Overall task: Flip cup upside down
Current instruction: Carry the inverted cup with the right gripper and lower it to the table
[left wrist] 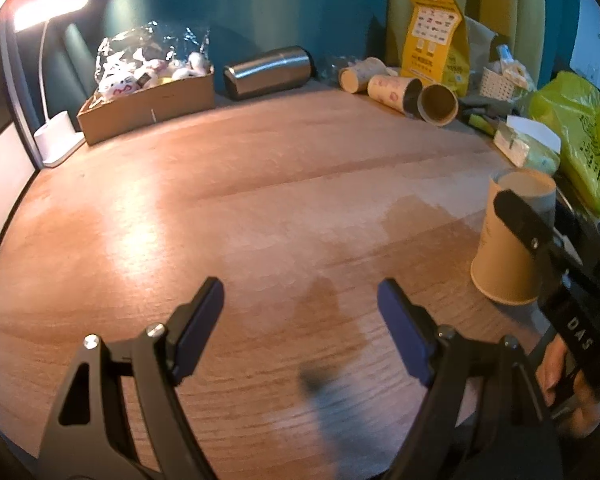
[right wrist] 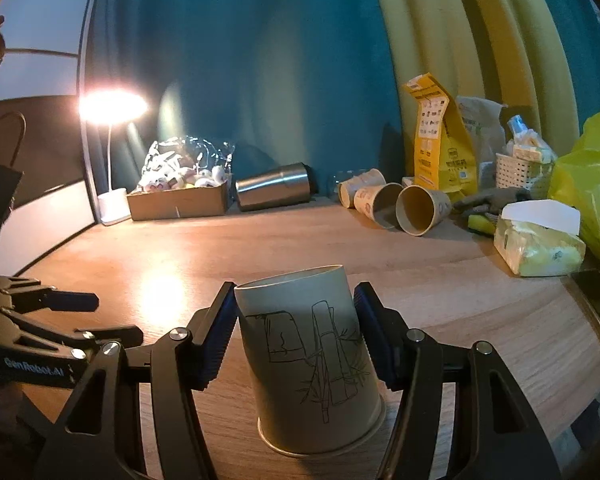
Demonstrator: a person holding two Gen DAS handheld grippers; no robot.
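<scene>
A beige paper cup (right wrist: pixel 312 364) with a black line drawing stands upside down on the wooden table (right wrist: pixel 440 280), rim down. My right gripper (right wrist: pixel 296 332) brackets it near its upturned base, the blue pads at or just off its sides. In the left wrist view the cup (left wrist: pixel 508 240) shows at the right with a right finger (left wrist: pixel 520 220) in front of it. My left gripper (left wrist: pixel 300 320) is open and empty above bare table, left of the cup; it also shows in the right wrist view (right wrist: pixel 100 316).
At the back lie a steel tumbler (right wrist: pixel 276 190) and several paper cups (right wrist: pixel 396 204) on their sides. A cardboard box (right wrist: pixel 180 200) and a lit lamp (right wrist: pixel 112 108) stand back left. A yellow bag (right wrist: pixel 436 140), basket, tissue pack (right wrist: pixel 536 240) and yellow plastic bag (right wrist: pixel 592 188) crowd the right.
</scene>
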